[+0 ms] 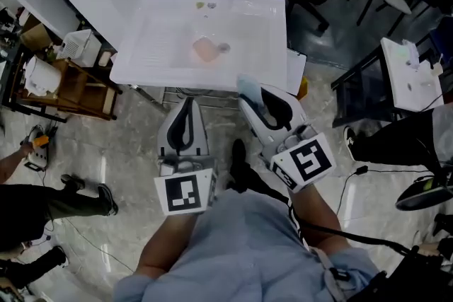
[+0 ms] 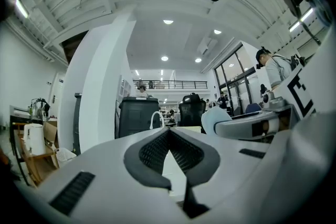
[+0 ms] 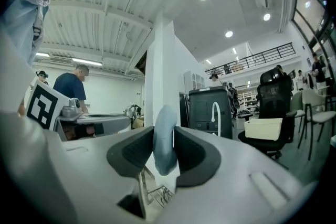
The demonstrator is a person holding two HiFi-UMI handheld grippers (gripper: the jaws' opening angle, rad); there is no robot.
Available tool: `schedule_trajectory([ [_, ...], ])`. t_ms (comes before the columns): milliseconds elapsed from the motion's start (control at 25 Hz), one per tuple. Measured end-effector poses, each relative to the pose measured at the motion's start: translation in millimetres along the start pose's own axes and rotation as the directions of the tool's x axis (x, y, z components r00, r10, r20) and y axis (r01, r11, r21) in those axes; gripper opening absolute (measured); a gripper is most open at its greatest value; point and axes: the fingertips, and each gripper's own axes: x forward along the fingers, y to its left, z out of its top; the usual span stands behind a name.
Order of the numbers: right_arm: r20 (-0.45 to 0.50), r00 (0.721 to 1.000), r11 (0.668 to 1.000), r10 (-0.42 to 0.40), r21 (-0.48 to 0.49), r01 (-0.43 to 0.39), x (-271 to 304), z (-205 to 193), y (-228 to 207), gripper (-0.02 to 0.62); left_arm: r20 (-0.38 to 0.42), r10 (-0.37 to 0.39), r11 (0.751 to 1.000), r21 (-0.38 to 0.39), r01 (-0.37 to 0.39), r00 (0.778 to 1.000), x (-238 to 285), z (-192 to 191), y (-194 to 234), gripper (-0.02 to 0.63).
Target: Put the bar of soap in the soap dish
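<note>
**Soap gripped on edge, with the rim yet to clear**

The right tool (image 3: 164, 152) is clenched on a pale blue, rounded bar of soap (image 3: 163, 123). The bar stands on edge between the dark ribbed pads, and much of it pokes out above and below them. The left tool (image 2: 169, 136) has its pads pressed together at the tips with nothing between them. It hangs beside the right one, both pointing level at the white plastic washbasin (image 1: 134, 71).

From above, the soap (image 1: 248, 87) sits just at the basin's front rim, with the tiled floor (image 1: 127, 152) below the person. A small pink, flattish thing (image 1: 205, 49) lies down in the basin near the drain. I take that for the soap dish, though its shape is too blurred to be sure.

The risks, as I see them:
- The bar looks smooth and curved, so the narrow grip could let it pivot or squirt out. If it slips this side of the rim, it lands on the floor.
- Carried level and low, it could knock the front rim and twist loose.
- The dish is small and looks light. A release off-centre could slide the bar into the basin or shove the dish aside.
</note>
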Motion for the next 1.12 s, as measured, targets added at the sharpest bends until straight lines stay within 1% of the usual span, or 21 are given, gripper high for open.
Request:
schedule_trajectory([
  [280,-0.035,0.999,1.0,0.006,0.025,-0.005,49,-16,-58,0.115,-0.028,0.015,1.0,0.009,-0.015,0.999,78,-11,14,0.006],
  [520,-0.052,0.998,0.998,0.033,0.051,-0.03,86,-25,-103,0.115,-0.041,0.035,0.999,0.027,-0.034,0.999,136,-14,20,0.006],
  [600,-0.049,0.998,0.998,0.043,0.055,-0.04,97,-26,-116,0.115,-0.052,0.029,0.999,0.035,-0.027,0.998,150,-17,17,0.006],
  [720,-0.039,0.997,0.996,0.067,0.057,-0.065,110,-25,-130,0.115,-0.056,0.042,0.998,0.052,-0.039,0.998,166,-15,16,0.006],
  [920,-0.034,0.994,0.993,0.103,0.054,-0.101,132,-25,-139,0.115,-0.042,0.07,0.995,0.069,-0.067,0.997,179,-9,27,0.006],
  [1120,-0.037,0.991,0.991,0.13,0.048,-0.128,156,-25,-148,0.115,-0.037,0.098,0.994,0.062,-0.095,0.995,197,-9,41,0.006],
])
